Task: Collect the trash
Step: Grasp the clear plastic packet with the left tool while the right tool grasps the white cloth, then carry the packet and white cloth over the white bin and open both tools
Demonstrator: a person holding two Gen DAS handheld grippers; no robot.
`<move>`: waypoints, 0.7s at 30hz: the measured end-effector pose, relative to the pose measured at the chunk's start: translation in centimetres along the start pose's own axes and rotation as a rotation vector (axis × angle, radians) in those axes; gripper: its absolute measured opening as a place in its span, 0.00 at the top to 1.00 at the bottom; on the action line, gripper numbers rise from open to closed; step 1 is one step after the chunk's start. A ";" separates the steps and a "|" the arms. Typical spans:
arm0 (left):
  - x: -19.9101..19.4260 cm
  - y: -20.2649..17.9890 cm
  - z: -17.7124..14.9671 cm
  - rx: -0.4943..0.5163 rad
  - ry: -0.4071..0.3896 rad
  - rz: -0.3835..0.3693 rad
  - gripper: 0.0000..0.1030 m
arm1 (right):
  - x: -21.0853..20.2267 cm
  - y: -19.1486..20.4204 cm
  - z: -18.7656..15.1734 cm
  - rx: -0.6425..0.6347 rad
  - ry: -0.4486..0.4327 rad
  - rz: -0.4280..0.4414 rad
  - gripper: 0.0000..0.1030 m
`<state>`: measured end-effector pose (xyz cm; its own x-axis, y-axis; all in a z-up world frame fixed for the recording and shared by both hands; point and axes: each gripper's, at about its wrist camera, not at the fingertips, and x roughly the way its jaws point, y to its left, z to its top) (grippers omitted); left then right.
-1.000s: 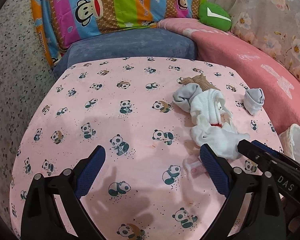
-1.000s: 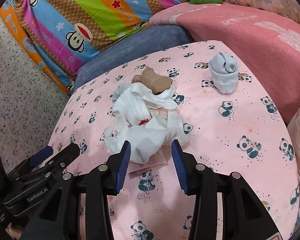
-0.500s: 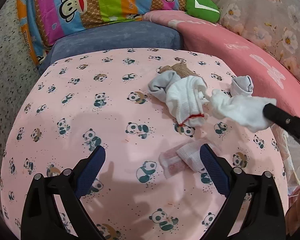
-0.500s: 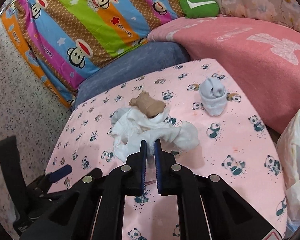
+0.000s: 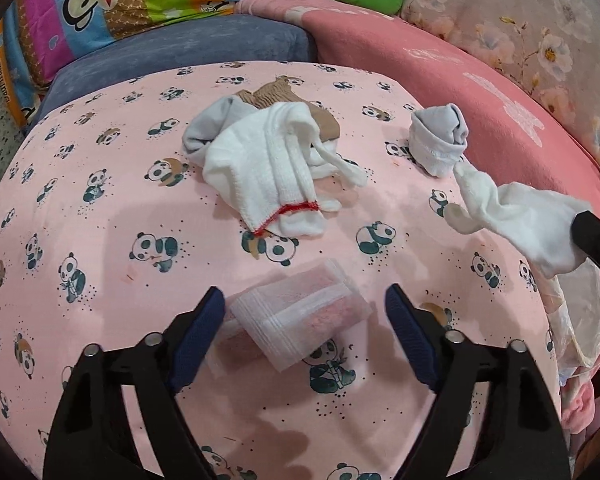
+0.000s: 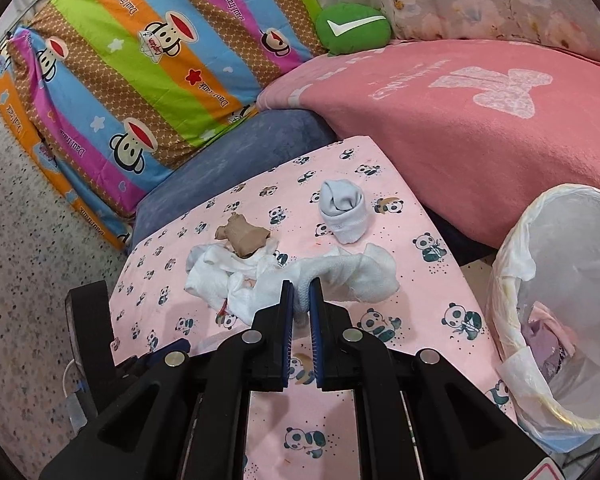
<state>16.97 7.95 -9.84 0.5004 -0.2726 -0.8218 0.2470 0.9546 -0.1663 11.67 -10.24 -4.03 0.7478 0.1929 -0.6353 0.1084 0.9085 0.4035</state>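
Your right tool (image 6: pixel 300 300) is clamped narrow on a white sock (image 6: pixel 352 276), which bunches up just ahead of its fingertips and hangs clear of the panda-print cover (image 6: pixel 380 360). In the left wrist view that same sock (image 5: pixel 516 220) dangles from the black tip of the right tool at the far right edge.

Your left tool (image 5: pixel 304 320) stands wide, holding nothing. Between its blue fingers (image 5: pixel 198 332) lies a flat gauze-like wrapper (image 5: pixel 300 320), pinkish and white, resting on the cover; the left finger sits just beside the wrapper's edge, though you cannot tell whether it touches.

Ahead of the left tool lies a heap of white cloth with a red-stitched hem (image 5: pixel 268 176), and behind that heap a brown sock (image 5: pixel 284 100) and a grey piece. To the right of the heap, well apart from it, sits a rolled grey sock (image 5: pixel 438 138).

To the right of your right tool stands a bin with a clear liner (image 6: pixel 512 264), with some pink and purple bits at its bottom.
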 end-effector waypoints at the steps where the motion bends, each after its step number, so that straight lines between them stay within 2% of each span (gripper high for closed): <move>1: 0.1 -0.1 -0.1 0.005 0.005 0.000 0.40 | -0.1 -0.3 -0.1 0.003 0.001 -0.003 0.91; 2: -0.1 -0.4 -0.3 0.014 -0.004 0.015 0.46 | -0.2 -0.4 -0.2 0.005 0.001 -0.003 0.91; 6: -0.3 -1.2 -0.5 0.033 -0.007 -0.007 0.62 | -0.5 -1.1 -0.8 0.020 0.007 -0.004 0.91; 7: -0.4 -1.6 -0.5 0.042 -0.007 -0.010 0.72 | -0.7 -1.3 -0.9 0.024 0.006 -0.003 0.91; 8: -0.5 -1.9 -0.5 0.048 -0.005 -0.011 0.76 | -0.8 -1.5 -1.0 0.026 0.006 -0.003 0.91; 11: -1.2 -3.2 -0.5 0.067 -0.018 -0.017 0.79 | -1.6 -2.1 -1.1 0.035 -0.004 -0.005 0.91; 21: -4.6 -8.9 0.4 0.141 -0.083 -0.057 0.80 | -6.1 -4.9 -0.7 0.067 -0.074 -0.022 0.91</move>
<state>12.80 0.68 -4.39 0.5473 -0.3401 -0.7647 0.3881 0.9127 -0.1282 6.10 -15.58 -2.56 0.7909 0.1433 -0.5949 0.1668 0.8848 0.4350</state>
